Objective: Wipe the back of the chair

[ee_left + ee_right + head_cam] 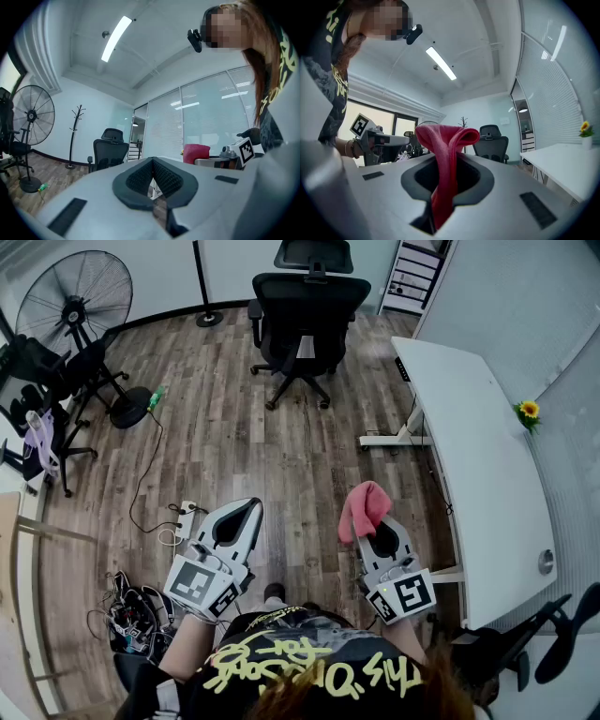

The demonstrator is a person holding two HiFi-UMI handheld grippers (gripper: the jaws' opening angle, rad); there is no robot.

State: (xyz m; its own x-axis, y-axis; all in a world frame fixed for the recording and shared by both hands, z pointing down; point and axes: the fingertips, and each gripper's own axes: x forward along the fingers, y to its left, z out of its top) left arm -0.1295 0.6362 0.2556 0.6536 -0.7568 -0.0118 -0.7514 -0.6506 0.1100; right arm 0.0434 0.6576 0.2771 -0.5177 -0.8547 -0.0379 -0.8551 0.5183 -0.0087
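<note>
Two grey handheld grippers were held low over the wood-plank floor (225, 427), side by side and apart from each other. The right gripper (380, 531) was clenched on a folded pinkish-red cloth (364, 507). In the right gripper view the cloth (445, 140) ran up between the dark pads and flopped over above the jaw tips of that gripper (447, 164). The left gripper (246, 512) was clenched with nothing in it; in its own view the ribbed pads met at the tips of the gripper (152, 161).

The black mesh office chair with a headrest (309, 296) stood well apart from both grippers, across the floor, with its back turned toward the person. It showed in the left gripper view (110, 152) and in the right gripper view (491, 140), untouched by the cloth.

A long white table (478, 456) stood to the right, with a small yellow sunflower (529, 411) at its far edge. A black pedestal fan (75, 301) stood far left, and a white power strip with cables (183, 512) lay on the floor near the left gripper. A white shelf unit (417, 273) stood in the far corner; its contents were too small to make out.
</note>
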